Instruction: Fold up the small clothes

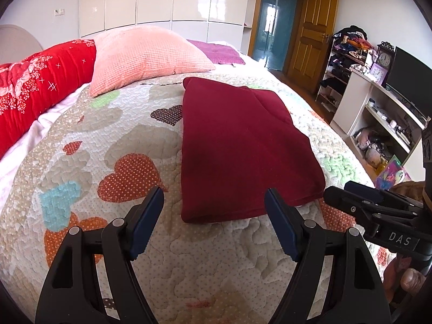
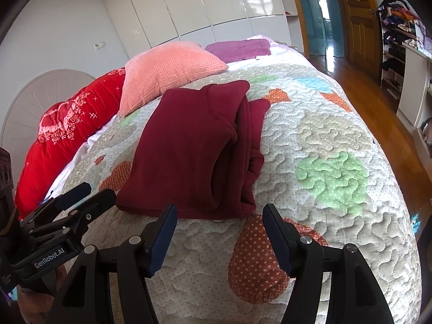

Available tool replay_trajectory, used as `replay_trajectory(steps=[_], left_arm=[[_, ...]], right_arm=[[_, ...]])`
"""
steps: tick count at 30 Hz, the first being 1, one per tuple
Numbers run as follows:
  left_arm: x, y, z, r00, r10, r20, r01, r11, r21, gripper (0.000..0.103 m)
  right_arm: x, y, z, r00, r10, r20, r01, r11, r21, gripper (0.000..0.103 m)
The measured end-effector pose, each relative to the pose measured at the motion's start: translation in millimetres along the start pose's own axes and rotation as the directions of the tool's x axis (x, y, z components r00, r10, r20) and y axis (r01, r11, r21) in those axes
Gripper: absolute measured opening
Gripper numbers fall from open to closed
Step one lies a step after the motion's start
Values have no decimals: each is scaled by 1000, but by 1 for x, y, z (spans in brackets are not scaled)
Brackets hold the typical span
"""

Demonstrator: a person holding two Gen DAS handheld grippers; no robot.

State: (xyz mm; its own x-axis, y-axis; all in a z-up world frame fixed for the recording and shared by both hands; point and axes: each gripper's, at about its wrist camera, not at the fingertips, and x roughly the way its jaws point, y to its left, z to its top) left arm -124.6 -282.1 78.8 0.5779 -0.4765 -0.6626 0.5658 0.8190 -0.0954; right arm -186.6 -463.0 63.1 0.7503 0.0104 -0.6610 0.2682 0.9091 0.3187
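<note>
The dark red garment (image 1: 243, 145) lies folded into a thick, roughly rectangular bundle on the quilted bedspread (image 1: 113, 140), which is printed with dotted hearts in orange, green, blue and brown. Its top face is smooth and flat, with a diagonal fold line running across the far part. From the right wrist view the garment's (image 2: 189, 148) right side shows several stacked layers, their edges uneven, with one lower layer poking out past the upper ones at the far right corner and a bunched, slightly rumpled section halfway along. The fabric looks soft and fleecy, a single deep burgundy colour with no visible print.

Beyond the garment a salmon-pink pillow (image 1: 148, 54) rests on the bedspread, and to the garment's left, past that pillow, lies a bright red floral quilt (image 1: 40, 86) rolled along the bed's edge. A purple towel (image 2: 240, 48) lies further away behind the pillow.

The left gripper (image 1: 214, 202) hovers just over the near edge of the garment with its jaws standing wide apart and nothing between its pads. The right gripper (image 2: 220, 220) sits at the garment's near right corner, its jaws also apart and free of the cloth. Each gripper appears at the side of the other's view, near the garment's near edge.
</note>
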Motion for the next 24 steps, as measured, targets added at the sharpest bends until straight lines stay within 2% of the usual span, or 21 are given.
replay_trajectory(steps=[10,19,24], left_arm=[[12,9,-6,999,4,-37,-4,1000,-13,77],[11,10,-6,1000,-3,-26,3,1000,-28,77],[16,2,-3,999,32,-44,-32,999,5,77]], right_arm=[[8,3,-4,1000,-15,-3,15,1000,14,65],[16,2,-8,1000,-30,-9,30,999,20,65],[14,-1,-8,1000,-9,-5,9,1000,18,66]])
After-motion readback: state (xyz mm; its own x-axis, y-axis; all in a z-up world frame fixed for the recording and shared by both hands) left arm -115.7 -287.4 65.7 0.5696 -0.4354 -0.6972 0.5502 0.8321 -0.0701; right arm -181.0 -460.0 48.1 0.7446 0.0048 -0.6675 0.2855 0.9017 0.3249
